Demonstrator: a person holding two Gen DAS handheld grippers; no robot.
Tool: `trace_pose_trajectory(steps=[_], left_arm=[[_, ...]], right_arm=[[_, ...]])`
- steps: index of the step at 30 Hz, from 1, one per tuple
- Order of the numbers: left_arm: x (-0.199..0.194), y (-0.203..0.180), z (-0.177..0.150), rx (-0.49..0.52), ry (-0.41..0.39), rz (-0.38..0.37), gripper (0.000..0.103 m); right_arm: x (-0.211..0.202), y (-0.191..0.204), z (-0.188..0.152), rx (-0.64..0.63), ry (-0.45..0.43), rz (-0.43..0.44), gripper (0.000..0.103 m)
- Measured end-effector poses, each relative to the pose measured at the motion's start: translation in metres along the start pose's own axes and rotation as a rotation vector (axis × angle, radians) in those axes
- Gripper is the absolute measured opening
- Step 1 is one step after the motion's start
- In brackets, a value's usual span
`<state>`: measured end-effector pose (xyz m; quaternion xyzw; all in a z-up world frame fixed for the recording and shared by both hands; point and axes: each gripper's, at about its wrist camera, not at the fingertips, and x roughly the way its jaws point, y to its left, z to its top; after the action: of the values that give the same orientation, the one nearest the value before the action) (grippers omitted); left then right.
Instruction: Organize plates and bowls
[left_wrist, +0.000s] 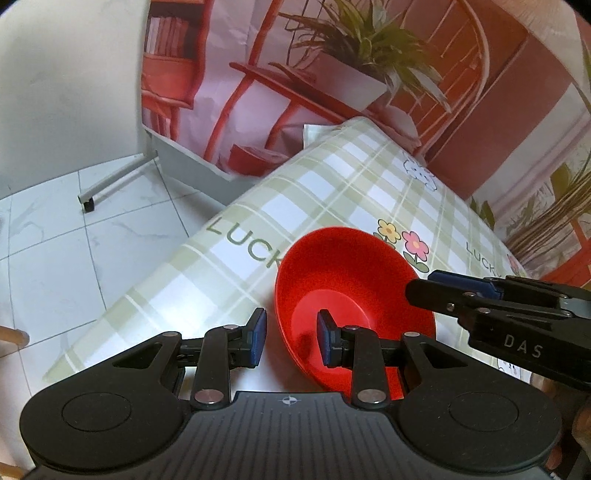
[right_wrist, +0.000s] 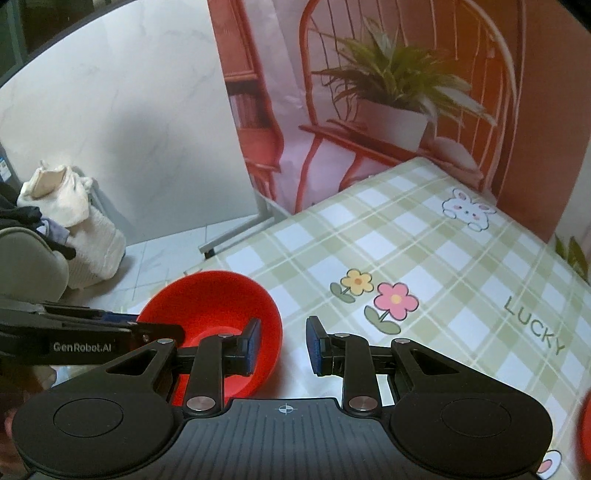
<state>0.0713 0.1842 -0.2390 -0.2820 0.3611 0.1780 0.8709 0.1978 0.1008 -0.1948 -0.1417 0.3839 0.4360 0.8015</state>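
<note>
Sitting near the edge of the table, on a glossy green-and-white checked tablecloth (right_wrist: 424, 240) printed with flowers, a rabbit and the word LUCKY, is a smooth, round red plastic bowl (left_wrist: 351, 288) with a flat base. The left gripper (left_wrist: 291, 338) straddles the bowl's near rim, 1 blue pad (left_wrist: 327, 341) inside the bowl and the other outside it, jaws narrowly parted with no pad visibly pressing the wall. The right gripper (right_wrist: 282, 343) does likewise at the opposite rim (its left pad inside, its right pad over the cloth), also narrowly parted and gripping nothing. Behind the table hangs a printed backdrop (right_wrist: 369, 110) of red chairs and a potted plant.
</note>
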Motion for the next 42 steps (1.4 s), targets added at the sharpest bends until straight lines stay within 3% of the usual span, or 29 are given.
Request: trace_pose_trajectory(steps=[5, 11, 15, 19, 31, 42], left_arm=[[0.004, 0.003, -0.001, -0.022, 0.006, 0.001, 0.029], [0.003, 0.002, -0.001, -0.012, -0.017, -0.017, 0.015], [0.005, 0.005, -0.001, -0.033, -0.022, -0.024, 0.014], [0.006, 0.003, -0.001, -0.03, -0.02, -0.03, 0.012], [0.012, -0.021, 0.008, 0.006, 0.002, -0.087, 0.011], [0.016, -0.071, 0.028, 0.046, -0.01, -0.181, 0.01]], right_arm=[[0.008, -0.002, -0.003, 0.017, 0.029, 0.008, 0.021], [0.013, 0.0, -0.005, 0.013, 0.046, 0.015, 0.015], [0.014, 0.0, -0.006, 0.019, 0.05, 0.006, 0.007], [0.013, -0.003, -0.008, 0.042, 0.052, 0.009, 0.007], [-0.01, -0.024, -0.01, 0.153, -0.009, -0.021, 0.004], [-0.052, -0.066, -0.02, 0.29, -0.124, -0.108, 0.004]])
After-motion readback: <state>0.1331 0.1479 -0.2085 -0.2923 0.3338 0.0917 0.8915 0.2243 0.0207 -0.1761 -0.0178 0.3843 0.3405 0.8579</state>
